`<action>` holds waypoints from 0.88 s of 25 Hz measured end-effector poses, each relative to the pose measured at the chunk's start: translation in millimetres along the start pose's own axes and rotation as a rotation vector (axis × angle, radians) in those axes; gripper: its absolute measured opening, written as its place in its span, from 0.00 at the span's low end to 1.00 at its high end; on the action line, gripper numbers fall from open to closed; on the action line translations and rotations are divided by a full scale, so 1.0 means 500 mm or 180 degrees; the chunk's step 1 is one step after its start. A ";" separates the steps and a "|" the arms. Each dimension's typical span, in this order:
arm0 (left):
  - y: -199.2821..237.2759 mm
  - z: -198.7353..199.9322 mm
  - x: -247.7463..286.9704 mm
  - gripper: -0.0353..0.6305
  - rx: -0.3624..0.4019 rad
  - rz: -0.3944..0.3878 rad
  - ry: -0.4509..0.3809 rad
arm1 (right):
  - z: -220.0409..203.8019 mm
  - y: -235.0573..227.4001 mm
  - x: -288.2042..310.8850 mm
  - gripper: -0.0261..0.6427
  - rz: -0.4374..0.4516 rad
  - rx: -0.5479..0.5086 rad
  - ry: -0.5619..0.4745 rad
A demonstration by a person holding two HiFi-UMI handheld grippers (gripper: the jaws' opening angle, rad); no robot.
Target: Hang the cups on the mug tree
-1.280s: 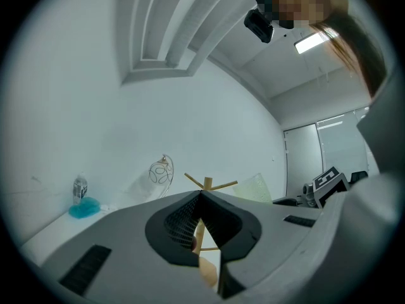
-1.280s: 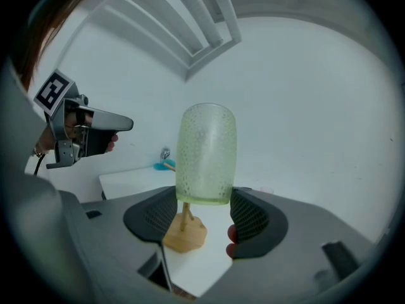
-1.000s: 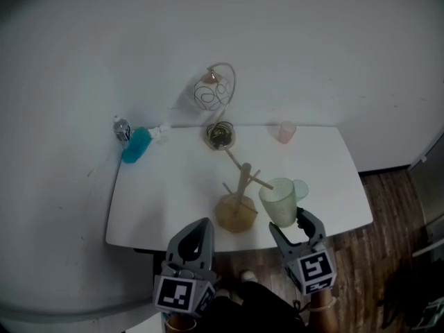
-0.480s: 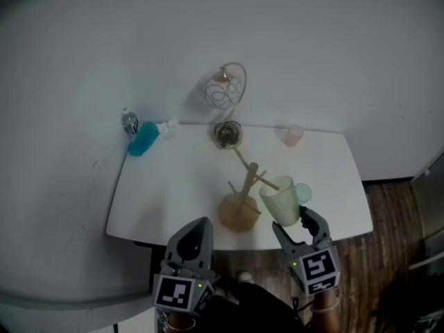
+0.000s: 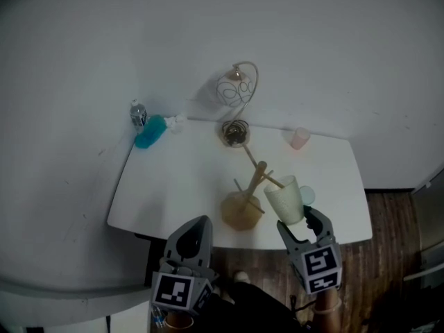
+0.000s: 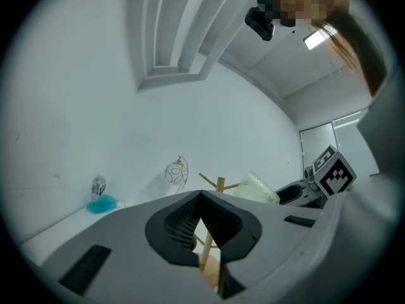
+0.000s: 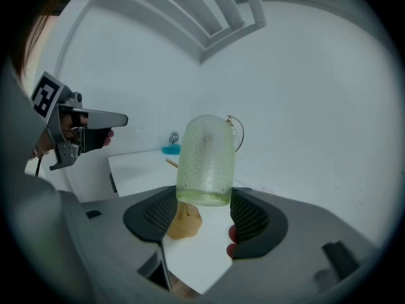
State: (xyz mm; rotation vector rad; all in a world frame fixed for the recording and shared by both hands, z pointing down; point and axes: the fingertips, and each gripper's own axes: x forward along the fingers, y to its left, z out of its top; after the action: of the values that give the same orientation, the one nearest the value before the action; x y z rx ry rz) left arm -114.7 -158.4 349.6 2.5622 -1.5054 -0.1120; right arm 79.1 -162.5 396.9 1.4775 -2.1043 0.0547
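A wooden mug tree stands near the front edge of the white table. My right gripper is shut on a pale green dimpled cup and holds it by its rim end. The cup hangs just right of the tree, against the tip of a right-hand peg. In the right gripper view the cup stands between the pads, with the tree's base below it. My left gripper hovers in front of the table edge, shut and empty. Through its jaws the tree shows.
A pale blue cup sits on the table behind the green one. A pink cup stands at the back right. A wire ornament stand, a blue cloth-like thing and a small bottle line the back edge. Wooden floor lies to the right.
The head view has shifted, so the table things sit further right in the picture. The green cup now lies closer to the tree's peg. The left gripper has barely moved.
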 end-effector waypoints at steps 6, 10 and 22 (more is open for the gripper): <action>0.005 -0.009 -0.006 0.05 0.0014 0.0041 0.0052 | 0.004 -0.001 0.001 0.44 0.0019 0.0013 0.0022; 0.006 -0.014 -0.011 0.05 0.0027 0.0062 0.0086 | 0.005 0.000 0.000 0.44 0.0044 0.0022 0.0047; 0.014 -0.019 -0.016 0.05 0.0021 0.0105 0.0119 | 0.023 -0.008 0.000 0.44 0.0076 0.0087 -0.0014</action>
State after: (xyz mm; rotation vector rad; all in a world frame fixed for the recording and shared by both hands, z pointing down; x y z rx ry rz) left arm -123.5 -153.6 360.2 2.5289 -1.5364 -0.0548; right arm 77.7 -167.8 386.4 1.4694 -2.1328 0.0898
